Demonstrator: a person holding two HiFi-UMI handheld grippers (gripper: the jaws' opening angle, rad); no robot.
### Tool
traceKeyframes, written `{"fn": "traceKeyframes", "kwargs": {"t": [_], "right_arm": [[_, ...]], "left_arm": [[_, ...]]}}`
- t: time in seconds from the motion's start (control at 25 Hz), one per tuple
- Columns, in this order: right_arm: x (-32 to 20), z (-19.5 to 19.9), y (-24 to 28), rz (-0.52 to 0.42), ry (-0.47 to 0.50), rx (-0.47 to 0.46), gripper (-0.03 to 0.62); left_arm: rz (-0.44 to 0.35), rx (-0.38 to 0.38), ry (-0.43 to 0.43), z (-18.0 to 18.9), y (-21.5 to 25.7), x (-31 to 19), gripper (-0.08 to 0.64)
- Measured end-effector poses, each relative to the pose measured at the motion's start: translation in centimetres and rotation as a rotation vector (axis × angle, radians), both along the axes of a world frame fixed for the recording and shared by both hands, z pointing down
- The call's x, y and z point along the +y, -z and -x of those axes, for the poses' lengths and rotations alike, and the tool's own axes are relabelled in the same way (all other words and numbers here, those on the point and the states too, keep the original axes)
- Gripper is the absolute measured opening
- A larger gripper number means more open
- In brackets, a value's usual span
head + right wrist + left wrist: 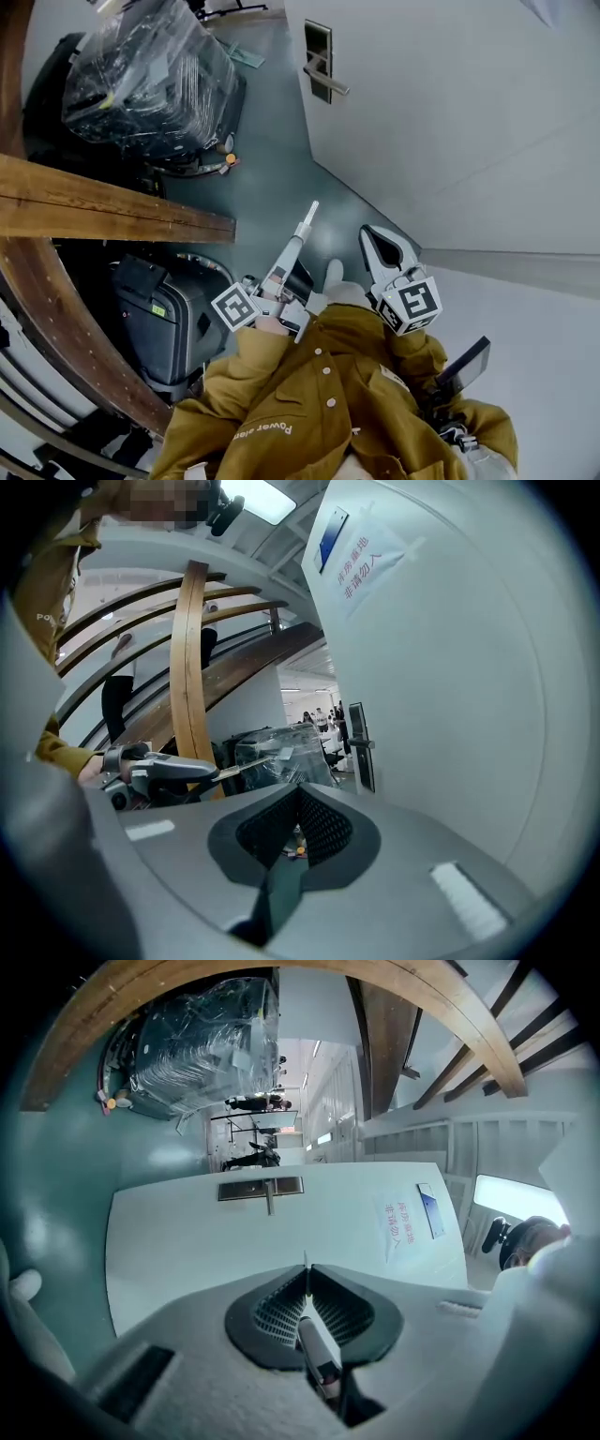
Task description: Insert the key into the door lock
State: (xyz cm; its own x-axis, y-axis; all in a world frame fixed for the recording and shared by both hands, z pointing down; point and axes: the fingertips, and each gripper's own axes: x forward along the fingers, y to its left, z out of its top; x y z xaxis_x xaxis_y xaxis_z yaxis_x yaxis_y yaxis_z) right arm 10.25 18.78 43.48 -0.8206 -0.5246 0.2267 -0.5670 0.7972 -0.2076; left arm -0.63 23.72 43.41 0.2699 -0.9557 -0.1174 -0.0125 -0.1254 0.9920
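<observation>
Two grippers we hold out ahead of us. Item one, the left gripper (306, 1277): fingers clamped on the key (316, 1335), its thin blade projecting forward toward the white door (187, 1241). Item two, the right gripper (300, 797): fingers pressed together, nothing between them. Farther off, the door lock (261, 1188) with its lever handle (269, 1202), well apart from the key. Farthest, we list a plastic-wrapped bundle (150, 75) beyond the door's edge.

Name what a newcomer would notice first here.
The left gripper, centre of the head view, is shut on a key pointing toward the white door at upper right. Its lock plate and handle sit near the top. A plastic-wrapped object fills the top left.
</observation>
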Motion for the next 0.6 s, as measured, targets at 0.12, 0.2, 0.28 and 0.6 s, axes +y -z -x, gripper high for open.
{"fn": "traceKeyframes", "kwargs": {"t": [0.12, 0.2, 0.28, 0.6], "right_arm": [[-2.1, 0.8, 0.0, 0.009, 0.023, 0.005, 0.006], [-3.5, 1.4, -0.1, 0.011, 0.035, 0.008, 0.006], [-4.9, 2.0, -0.2, 0.013, 0.037, 0.013, 0.006], [-11.1, 5.6, -0.6, 0.001, 0.019, 0.045, 0.007]], "left_arm": [[0.005, 0.009, 0.018, 0.6, 0.0, -2.2, 0.025], [0.003, 0.013, 0.025, 1.1, 0.0, -3.6, 0.025], [0.003, 0.017, 0.026, 1.8, -0.2, -5.1, 0.025], [0.024, 0.044, -0.005, 5.5, -1.7, -11.9, 0.025]]}}
